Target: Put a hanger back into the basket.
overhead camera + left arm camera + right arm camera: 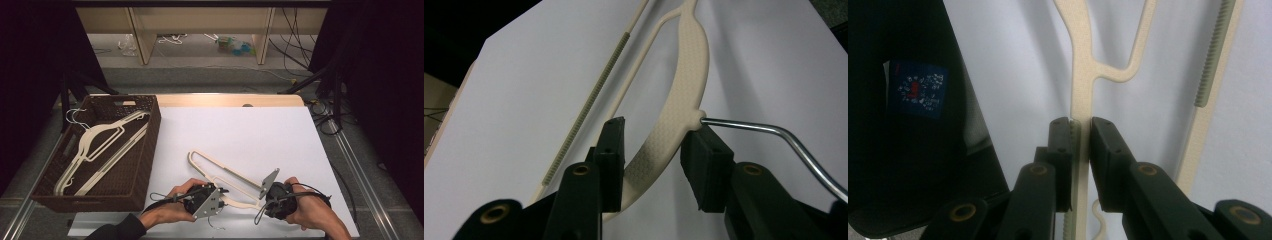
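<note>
**A:** On the worktop (pixel 280 135), near edge: where's the cream hanger (pixel 220 172)?

**B:** Flat on the white sheet, between my two hands. Metal hook (pixel 774 132) points toward me.

**A:** Left tongs (pixel 654 150)?

**B:** I've got them straddling the hanger's curved shoulder, right by the hook's root. One pad is at the neck, the other stands clear, so not clamped.

**A:** Right tongs (pixel 1080 135)?

**B:** Clenched on a thin bar of the hanger, pads tight on both sides.

**A:** Anything else?

**B:** More cream hangers (pixel 100 150) lie in the brown wicker basket (pixel 145 165), left of the sheet.
</note>
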Motion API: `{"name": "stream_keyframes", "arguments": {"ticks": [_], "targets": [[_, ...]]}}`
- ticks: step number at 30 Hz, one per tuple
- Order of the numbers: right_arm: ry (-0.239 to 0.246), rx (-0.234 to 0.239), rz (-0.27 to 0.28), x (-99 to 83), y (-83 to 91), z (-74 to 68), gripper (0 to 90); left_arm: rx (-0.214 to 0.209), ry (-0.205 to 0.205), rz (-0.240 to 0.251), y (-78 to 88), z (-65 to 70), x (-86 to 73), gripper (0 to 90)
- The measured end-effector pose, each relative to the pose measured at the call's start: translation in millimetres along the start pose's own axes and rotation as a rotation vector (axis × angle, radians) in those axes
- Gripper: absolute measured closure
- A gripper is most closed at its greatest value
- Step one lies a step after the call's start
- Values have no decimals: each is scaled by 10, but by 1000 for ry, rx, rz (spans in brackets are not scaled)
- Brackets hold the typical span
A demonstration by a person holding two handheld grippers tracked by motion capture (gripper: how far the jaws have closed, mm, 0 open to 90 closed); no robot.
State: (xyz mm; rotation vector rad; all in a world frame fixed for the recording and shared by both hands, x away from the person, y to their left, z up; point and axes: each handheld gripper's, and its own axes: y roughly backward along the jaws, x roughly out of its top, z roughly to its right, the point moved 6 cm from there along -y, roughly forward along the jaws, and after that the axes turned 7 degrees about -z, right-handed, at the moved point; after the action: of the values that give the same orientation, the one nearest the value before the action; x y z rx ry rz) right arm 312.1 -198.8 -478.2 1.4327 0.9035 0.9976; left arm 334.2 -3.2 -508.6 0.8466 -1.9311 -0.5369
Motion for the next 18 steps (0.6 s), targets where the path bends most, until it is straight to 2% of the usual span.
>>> {"name": "stream_keyframes", "arguments": {"ticks": [2, 5, 8, 9, 11, 12, 14, 15, 18], "targets": [[-1, 3, 2, -11, -3, 4, 802, 0, -3, 20, 10, -11, 16, 659], [-1, 8, 9, -20, -1, 15, 802, -6, -40, 17, 38, -29, 46, 688], [-2, 8, 19, -33, 27, 24, 802, 6, -59, 28, 61, -67, 81, 710], [-1, 5, 28, -36, 41, 34, 801, -7, -73, 25, 70, -72, 91, 718], [-10, 1, 40, -46, 67, 41, 796, 15, -81, 34, 89, -124, 124, 733], [-14, 3, 44, -51, 79, 50, 758, 12, -73, 42, 102, -149, 146, 740], [-47, -6, 60, -56, 106, 74, 625, 27, -75, 45, 124, -199, 183, 753], [-69, -19, 98, -42, 121, 86, 559, 30, -82, 41, 130, -214, 194, 761], [-110, -46, 168, -24, 230, 108, 458, 43, -78, 29, 139, -289, 237, 781]]}}
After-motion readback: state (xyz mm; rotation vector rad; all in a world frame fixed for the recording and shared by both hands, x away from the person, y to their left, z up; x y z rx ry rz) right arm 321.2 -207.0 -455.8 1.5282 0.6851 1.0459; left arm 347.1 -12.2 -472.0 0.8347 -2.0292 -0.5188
